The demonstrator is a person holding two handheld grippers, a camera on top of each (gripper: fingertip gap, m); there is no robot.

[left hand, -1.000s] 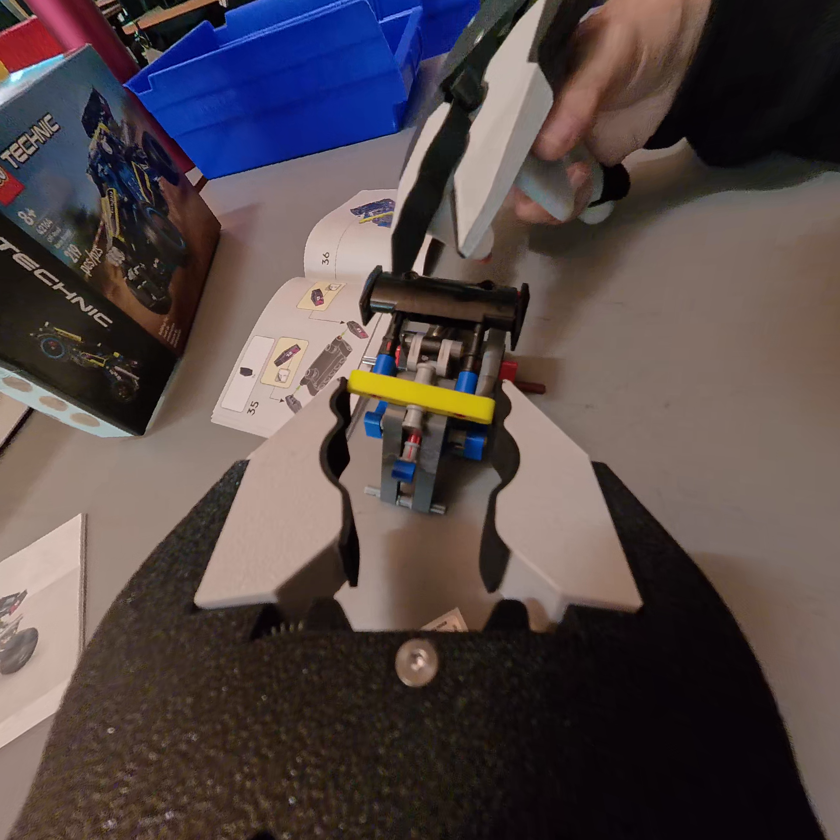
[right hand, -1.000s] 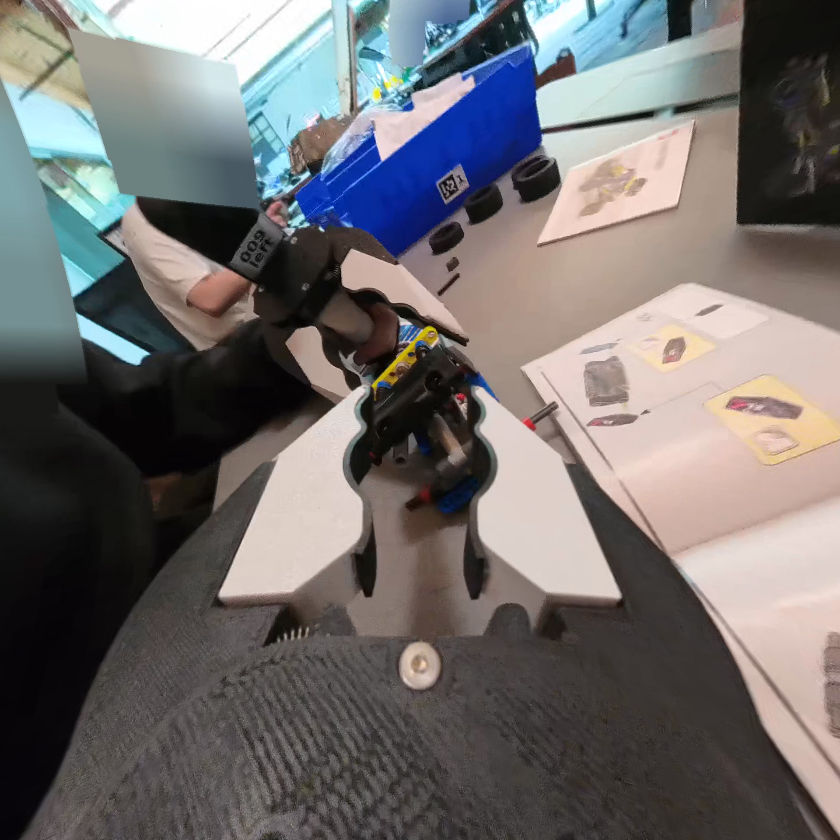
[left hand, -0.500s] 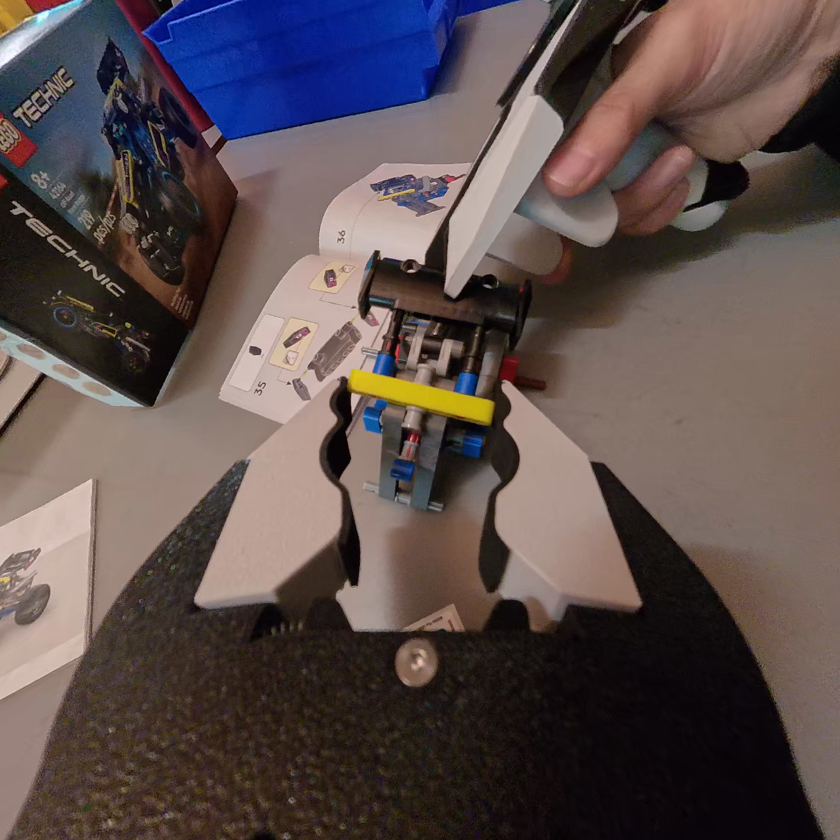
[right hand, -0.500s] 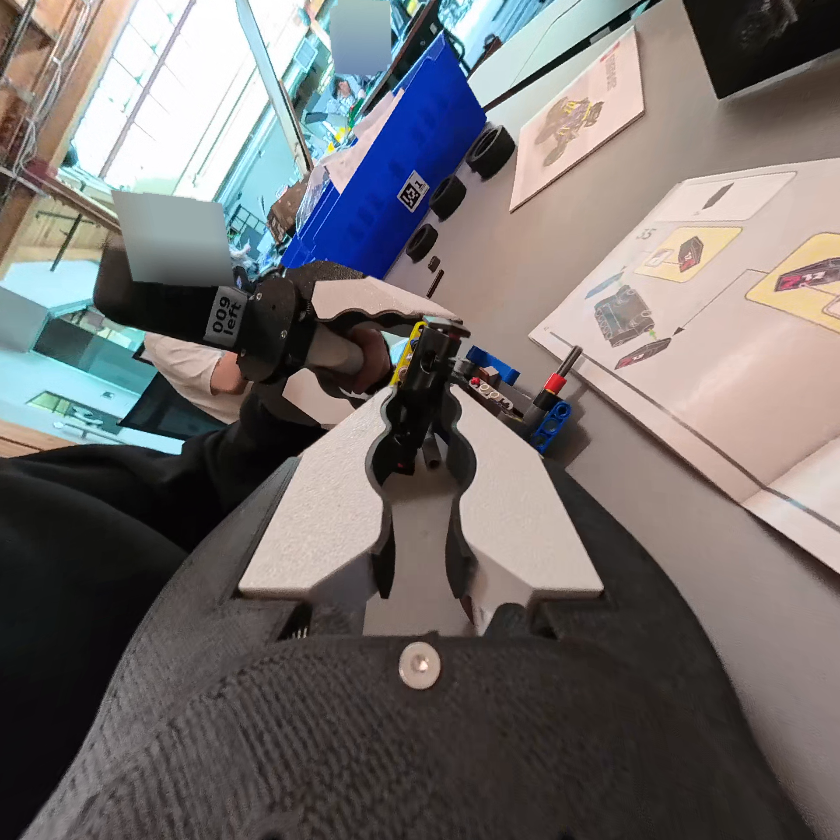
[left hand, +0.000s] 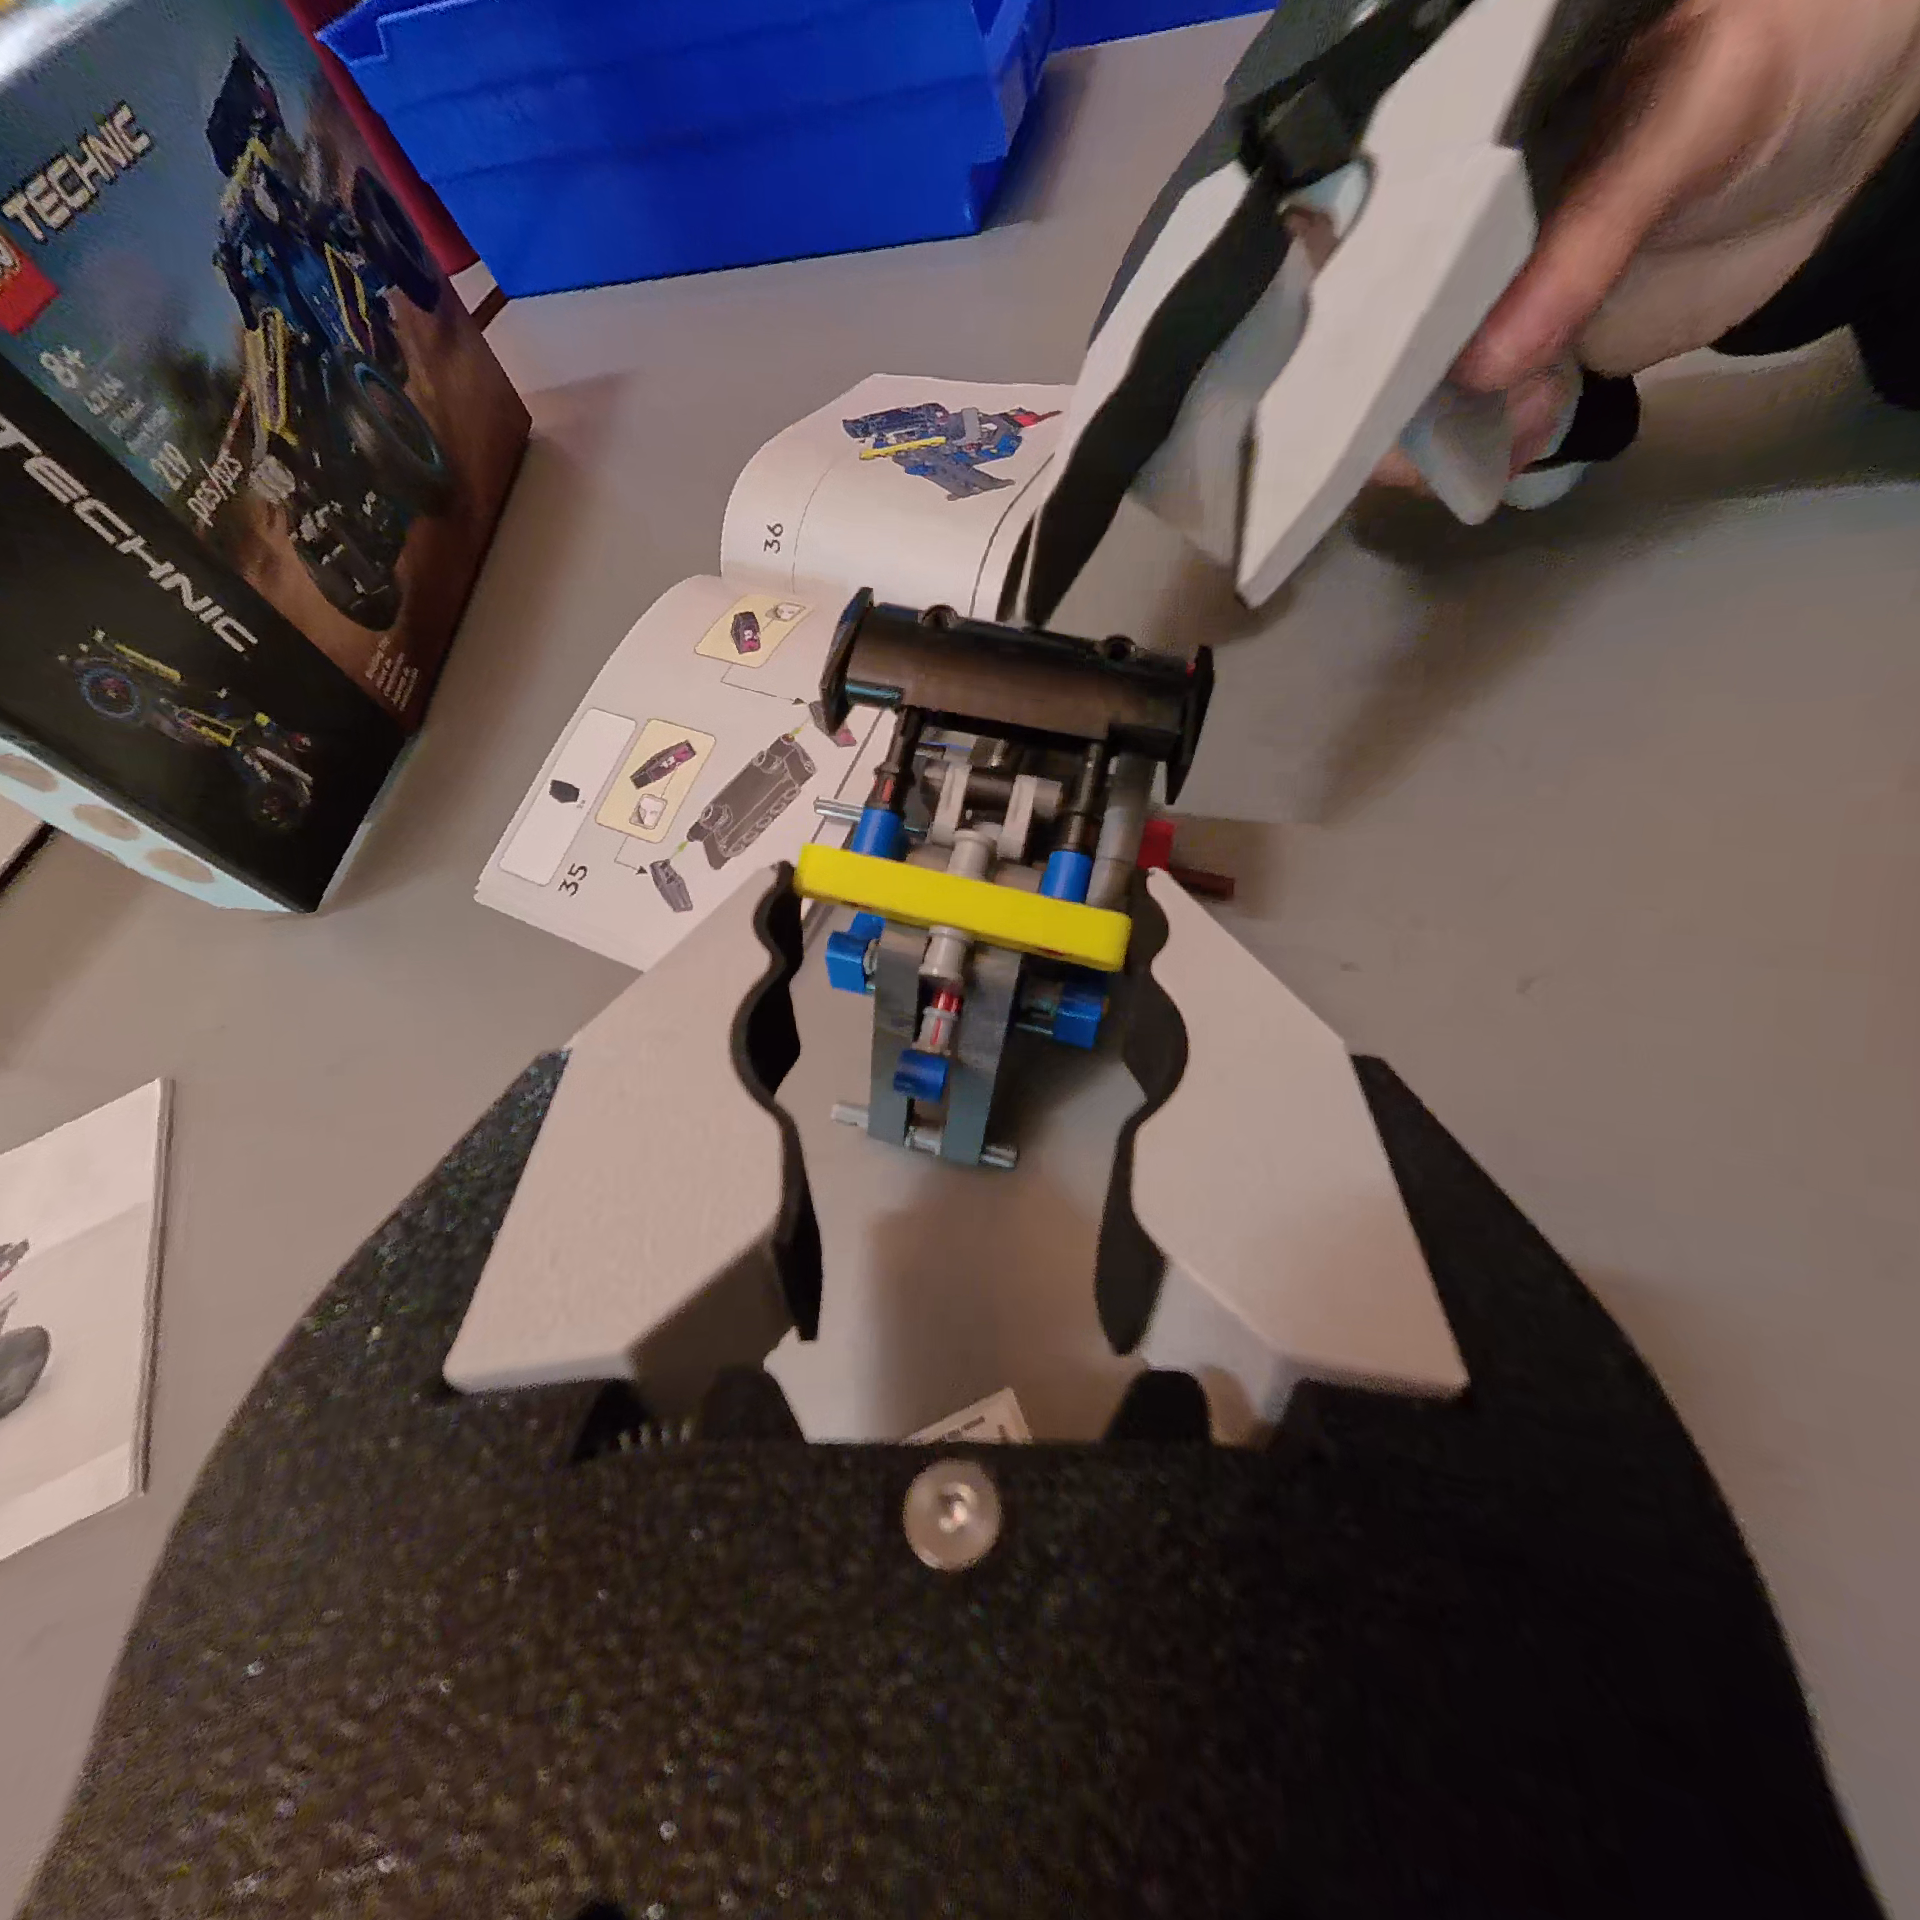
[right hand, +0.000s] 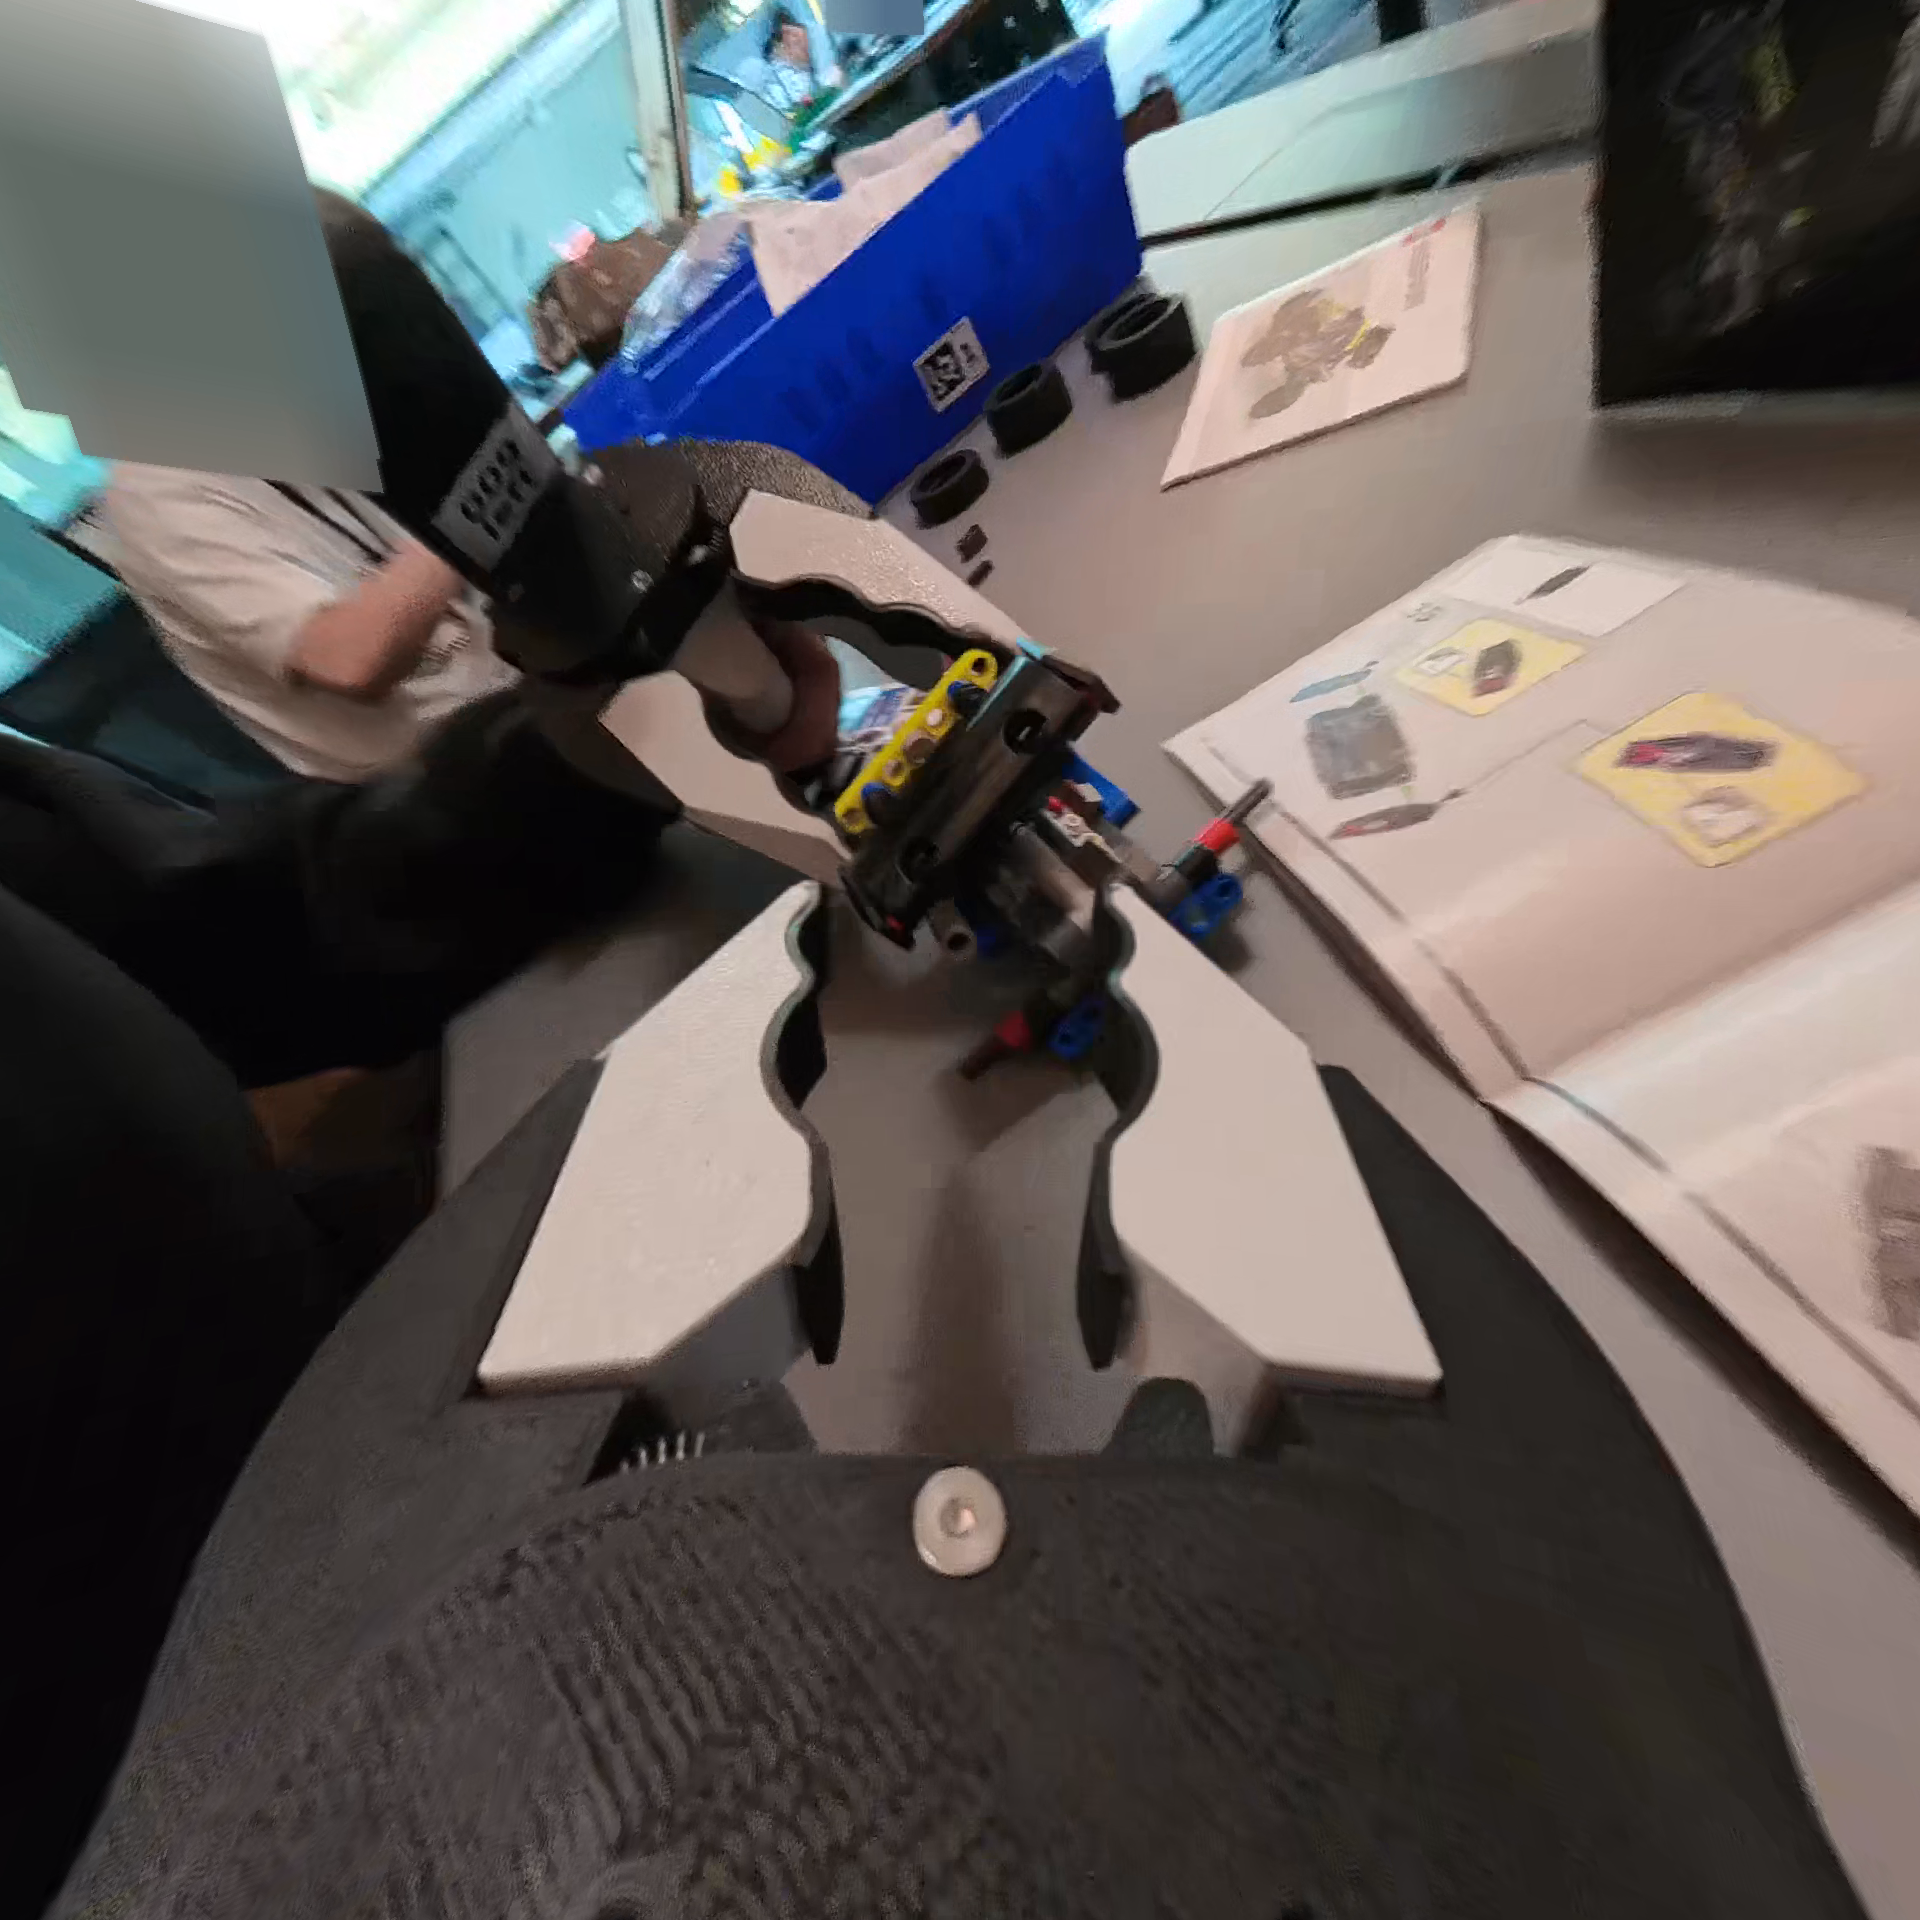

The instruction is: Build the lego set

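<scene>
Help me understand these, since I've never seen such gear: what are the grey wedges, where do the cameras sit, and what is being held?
There is no robot here: a person's hand works each of two handheld grippers. The grey wedges are their fingers, and a camera on each gripper looks forward along them, giving one picture per gripper.

The left gripper clamps a small brick model with a yellow beam and a black bar. The right gripper is open, with its fingertips at the black bar.

On the grey table lie an open instruction booklet, the kit's box, blue bins and black tyres.
</scene>
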